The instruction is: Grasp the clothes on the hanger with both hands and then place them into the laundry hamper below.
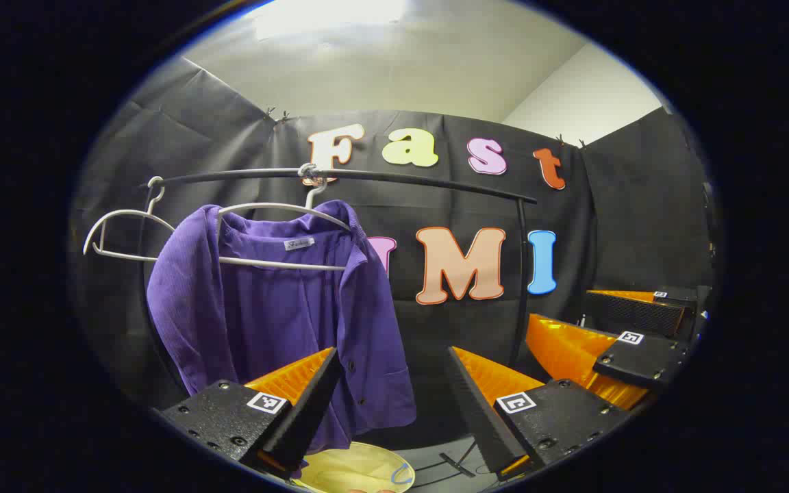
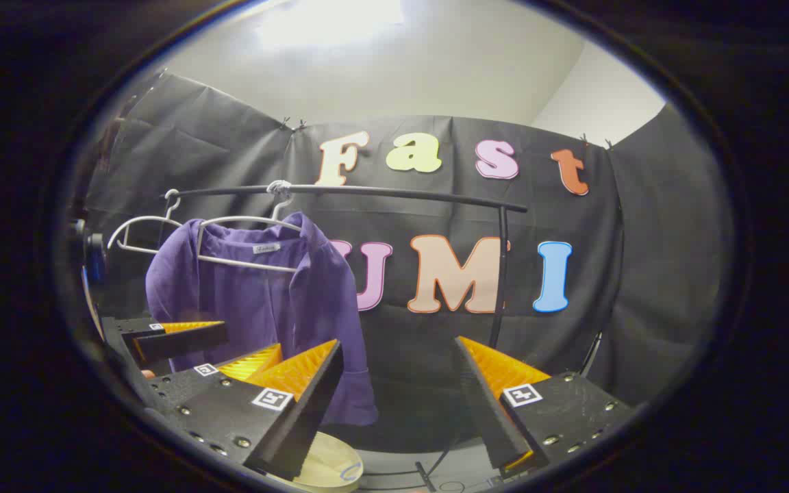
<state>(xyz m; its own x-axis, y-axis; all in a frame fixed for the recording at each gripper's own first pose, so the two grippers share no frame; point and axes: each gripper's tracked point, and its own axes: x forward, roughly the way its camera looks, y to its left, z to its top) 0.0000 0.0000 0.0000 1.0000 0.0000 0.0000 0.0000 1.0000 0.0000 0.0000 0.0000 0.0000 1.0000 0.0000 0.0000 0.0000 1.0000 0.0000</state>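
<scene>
A purple shirt (image 1: 278, 308) (image 2: 257, 301) hangs on a white hanger (image 1: 278, 263) (image 2: 244, 262) from a black rail (image 1: 435, 181) (image 2: 401, 194). My left gripper (image 1: 391, 356) is open, short of the shirt's lower right hem, with nothing between its fingers. My right gripper (image 2: 398, 346) is open too, aimed right of the shirt. In the left gripper view the right gripper (image 1: 562, 306) shows at the right, apart from the shirt. In the right gripper view the left gripper (image 2: 251, 339) shows low on the left, in front of the shirt. Below lies the pale rim of the hamper (image 1: 360, 469) (image 2: 333, 459).
An empty white hanger (image 1: 120, 216) (image 2: 138, 222) hangs on the rail left of the shirt. The rack's black upright (image 1: 523, 274) (image 2: 501, 274) stands to the right. Black cloth walls close the booth behind and at both sides.
</scene>
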